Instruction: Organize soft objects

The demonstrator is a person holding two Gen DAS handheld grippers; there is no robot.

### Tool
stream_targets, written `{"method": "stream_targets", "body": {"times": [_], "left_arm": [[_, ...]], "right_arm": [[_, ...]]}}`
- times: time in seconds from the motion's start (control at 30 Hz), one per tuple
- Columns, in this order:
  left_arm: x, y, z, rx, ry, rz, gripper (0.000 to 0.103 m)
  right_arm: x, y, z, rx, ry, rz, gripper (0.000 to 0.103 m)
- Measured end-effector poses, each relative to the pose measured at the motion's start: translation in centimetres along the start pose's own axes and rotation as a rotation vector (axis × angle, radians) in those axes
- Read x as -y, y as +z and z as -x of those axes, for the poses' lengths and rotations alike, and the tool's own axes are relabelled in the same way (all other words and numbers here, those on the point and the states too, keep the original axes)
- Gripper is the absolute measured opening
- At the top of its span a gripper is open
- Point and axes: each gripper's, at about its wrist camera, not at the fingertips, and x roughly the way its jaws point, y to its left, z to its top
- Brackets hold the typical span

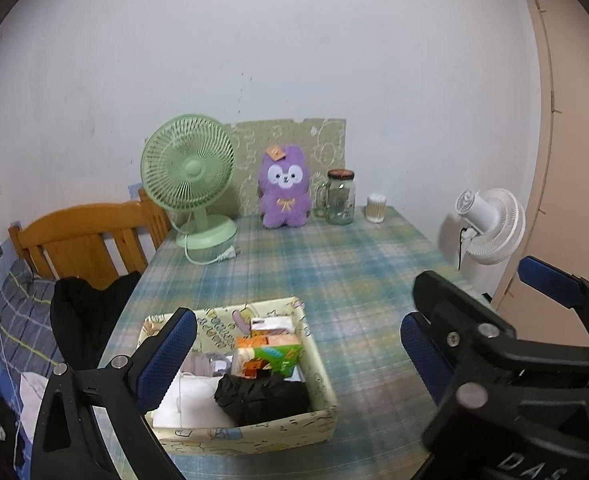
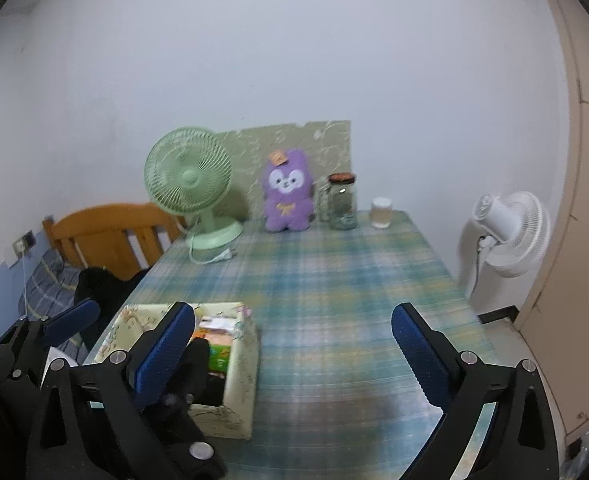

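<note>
A pale yellow cardboard box printed with cartoon figures (image 1: 250, 430) is seen near the front left edge of the plaid-clothed surface (image 1: 354, 264). Inside it a crumpled black cloth (image 1: 260, 398) is lodged against the near wall, a folded white cloth (image 1: 190, 404) is laid beside it on the left, and colourful orange-and-green packets (image 1: 272, 350) are stacked behind them.

The box is placed below and ahead of the left gripper (image 1: 298, 354), whose blue-padded jaws are spread wide with nothing pressed between them; the left pad is seen over the box's left side, the right pad well clear of it over bare cloth. The right gripper (image 2: 292, 350) is likewise held with its jaws wide apart and empty; the box lies behind its left pad, outside the gap.

At the far end of the surface, a fluffy purple plush toy (image 1: 284, 192) is stood upright between a mint-green desk fan (image 1: 188, 174) and a clear glass jar (image 1: 340, 196).
</note>
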Motion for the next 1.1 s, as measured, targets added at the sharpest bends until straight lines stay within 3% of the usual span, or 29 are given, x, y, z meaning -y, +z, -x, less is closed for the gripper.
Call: {"method": "stream_targets", "body": {"times": [0.53,1.1], "left_arm": [[1.8,0.5,3.5,0.074,0.016,0.005,0.103],[0.6,0.5,5.0,0.107,0.051,0.059,0.103]], "right_arm": [[4.6,-0.1,5.5,0.098,-0.092,-0.065,0.103],[5.1,-0.1,7.1,0.134,-0.103,-0.073,0.103]]}}
